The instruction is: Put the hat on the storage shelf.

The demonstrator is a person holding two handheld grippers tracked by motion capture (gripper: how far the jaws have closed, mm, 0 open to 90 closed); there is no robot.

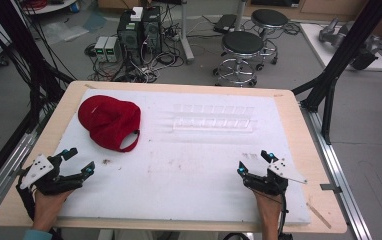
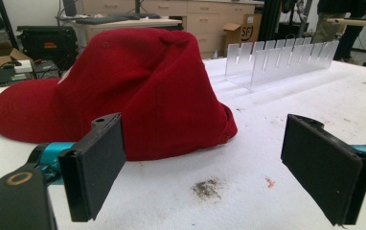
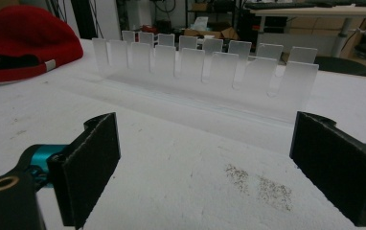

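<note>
High view: I hold the left gripper (image 1: 76,161) and right gripper (image 1: 251,161) low over the counter (image 1: 189,150), fingers released and empty, the cap (image 1: 110,121) far-left beside the rack (image 1: 213,119); judged approach stage, next reaching the left to the cap.

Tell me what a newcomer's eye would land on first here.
The red cap stands out first, lying at the left rear of the white mat. Next comes the clear slotted rack, set to the cap's right near the mat's far edge. At the near edge, the left tongs and right tongs wait open, holding nothing.
</note>
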